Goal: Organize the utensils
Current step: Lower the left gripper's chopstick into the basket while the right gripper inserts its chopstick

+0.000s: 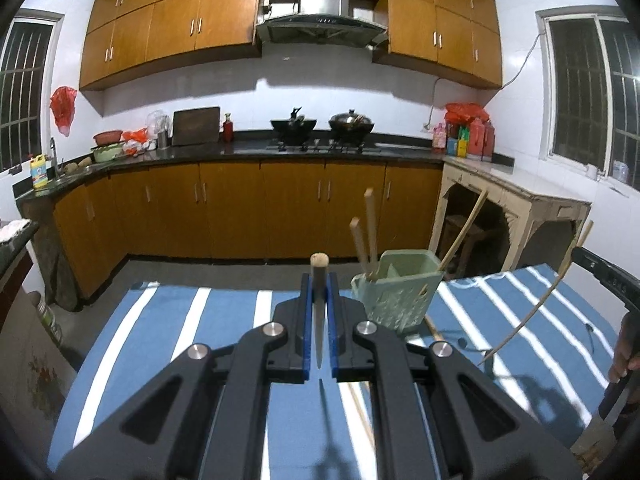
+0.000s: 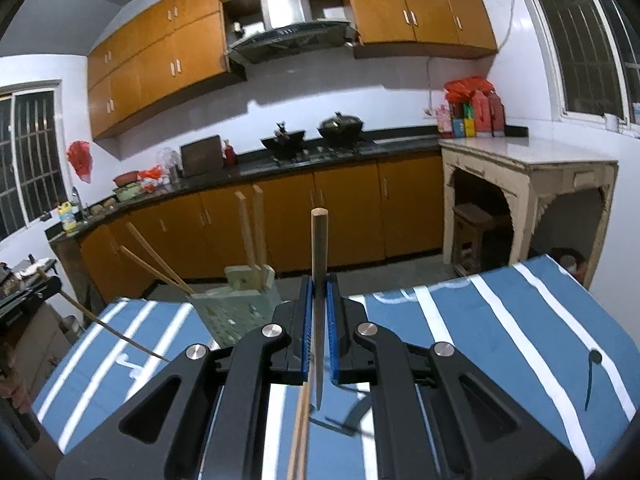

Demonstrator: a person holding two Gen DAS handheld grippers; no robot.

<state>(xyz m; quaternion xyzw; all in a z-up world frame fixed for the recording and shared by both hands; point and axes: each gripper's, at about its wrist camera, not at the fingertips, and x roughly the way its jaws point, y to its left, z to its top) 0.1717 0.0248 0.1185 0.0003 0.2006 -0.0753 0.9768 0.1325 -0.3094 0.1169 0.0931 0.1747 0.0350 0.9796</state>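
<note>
Spreading across both views, a blue-and-white striped bench [image 1: 224, 320] carries a pale green utensil holder [image 1: 396, 292] with chopsticks standing in it. The left gripper [image 1: 319, 280] has its fingers clamped on one chopstick [image 1: 319, 304], held upright between the blue pads. The right gripper [image 2: 319, 280] likewise has its fingers clamped on another upright chopstick [image 2: 319, 264], just right of the holder.
</note>
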